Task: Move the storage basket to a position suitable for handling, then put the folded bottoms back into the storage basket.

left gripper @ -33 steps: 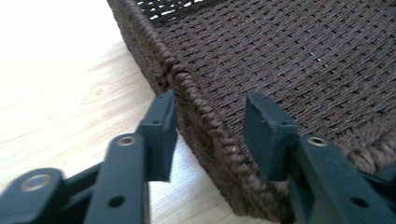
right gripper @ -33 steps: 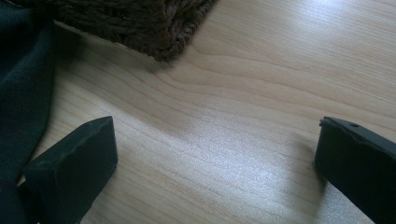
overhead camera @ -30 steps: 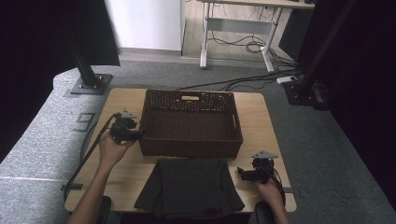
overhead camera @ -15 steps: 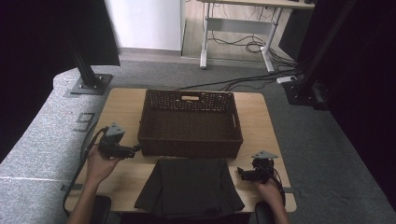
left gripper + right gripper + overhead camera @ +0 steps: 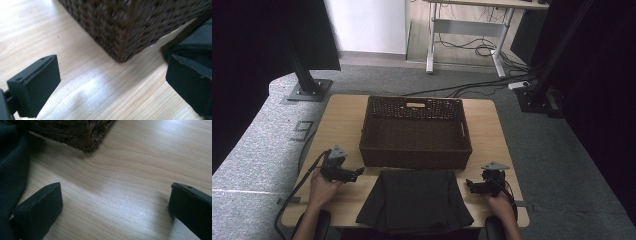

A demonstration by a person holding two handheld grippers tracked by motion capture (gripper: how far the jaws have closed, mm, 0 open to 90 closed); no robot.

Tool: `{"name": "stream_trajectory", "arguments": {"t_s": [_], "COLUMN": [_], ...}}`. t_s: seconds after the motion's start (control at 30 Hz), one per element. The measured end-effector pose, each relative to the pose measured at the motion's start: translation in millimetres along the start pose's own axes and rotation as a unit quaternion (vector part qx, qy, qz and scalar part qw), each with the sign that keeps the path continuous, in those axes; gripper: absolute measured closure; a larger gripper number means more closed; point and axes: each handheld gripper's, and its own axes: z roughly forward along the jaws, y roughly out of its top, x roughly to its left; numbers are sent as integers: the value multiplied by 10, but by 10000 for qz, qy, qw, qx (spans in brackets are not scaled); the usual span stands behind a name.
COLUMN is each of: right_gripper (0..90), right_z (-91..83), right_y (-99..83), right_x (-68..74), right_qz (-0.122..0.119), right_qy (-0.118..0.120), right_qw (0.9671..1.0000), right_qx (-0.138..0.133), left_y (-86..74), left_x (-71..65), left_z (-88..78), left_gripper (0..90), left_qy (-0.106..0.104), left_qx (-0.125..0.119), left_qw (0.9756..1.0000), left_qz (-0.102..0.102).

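Left gripper (image 5: 358, 173): jaws spread, empty; approach the dark cloth (image 5: 414, 201) corner low.
Right gripper (image 5: 468, 185): spread, empty; mirror it.
Wicker basket (image 5: 415, 134): avoid bumping.

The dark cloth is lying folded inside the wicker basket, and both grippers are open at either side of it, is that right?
Not quite. The dark cloth lies on the table in front of the wicker basket, not inside it; the high view shows the basket empty. The rest holds: the left gripper and right gripper sit open at either side of the cloth.
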Motion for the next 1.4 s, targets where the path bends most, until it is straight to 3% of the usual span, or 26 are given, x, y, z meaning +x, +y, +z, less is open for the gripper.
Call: {"name": "stream_trajectory", "arguments": {"t_s": [0.33,0.4,1.07,1.13,1.23,1.4], "right_gripper": [0,0,0,0,15,15], "right_z": [-3,-4,-25,-34,-68,-159], "right_y": [-2,-4,-2,3,22,85], "right_x": [4,4,12,27,86,226], "right_qz": [5,-5,-17,-15,25,-31], "right_qy": [8,15,42,48,245,452], "right_qw": [10000,10000,9999,9999,9996,9989], "right_qx": [3,3,89,138,171,101], "left_y": [-166,-193,-183,-163,-152,-80], "left_x": [-28,-34,-82,-106,-166,-430], "left_z": [235,281,265,239,193,85], "left_gripper": [0,0,0,1,12,14], "left_qy": [63,-102,-78,-172,-295,-318], "left_qx": [538,490,582,668,595,414], "left_qw": [9983,9987,9983,9976,9977,9986], "left_qz": [212,117,11,-95,-142,118]}}
